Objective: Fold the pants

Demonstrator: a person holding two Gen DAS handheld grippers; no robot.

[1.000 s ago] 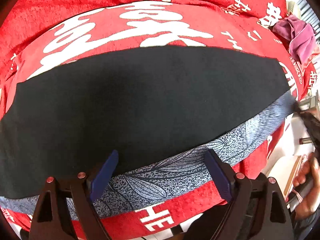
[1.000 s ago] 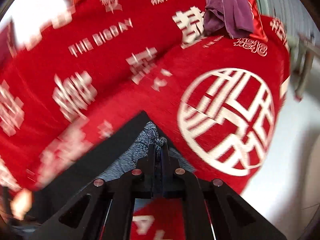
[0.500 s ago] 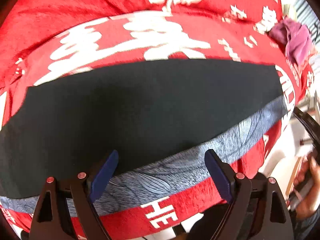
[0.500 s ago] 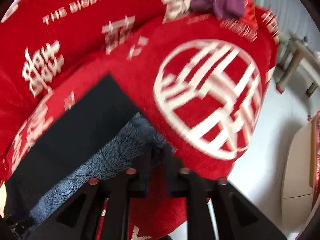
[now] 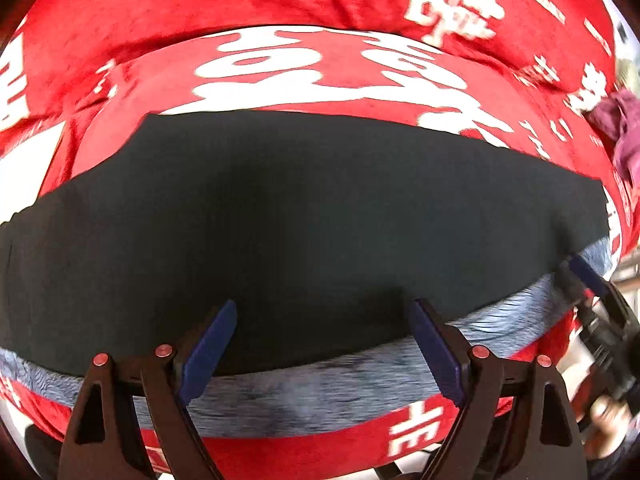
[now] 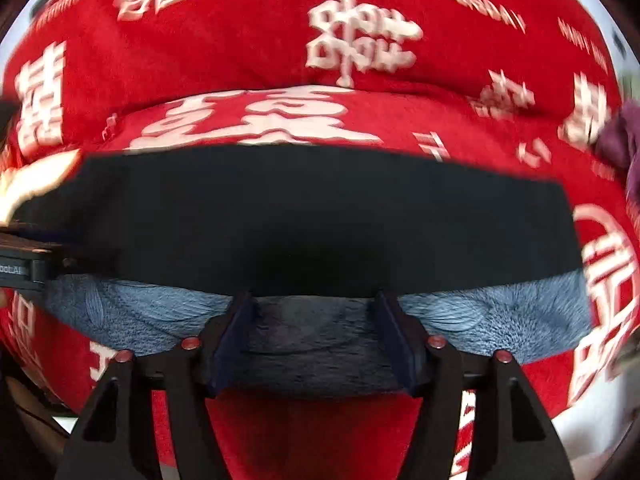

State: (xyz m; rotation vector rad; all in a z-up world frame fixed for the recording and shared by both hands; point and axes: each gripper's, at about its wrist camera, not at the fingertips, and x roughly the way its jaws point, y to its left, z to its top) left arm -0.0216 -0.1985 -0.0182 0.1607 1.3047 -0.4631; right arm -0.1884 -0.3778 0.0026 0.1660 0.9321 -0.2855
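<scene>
Whereas a second ago the right gripper was pinched on the corner of the pants, its jaws are now opening with nothing clamped, hovering over the blue-grey lining strip. The pants lie flat across the red blanket (black side up, lining along the near edge). Left gripper hangs spread wide and empty; fold looks laid, next crease likely pending.

Open left claw hovers over flat black pants.
</scene>
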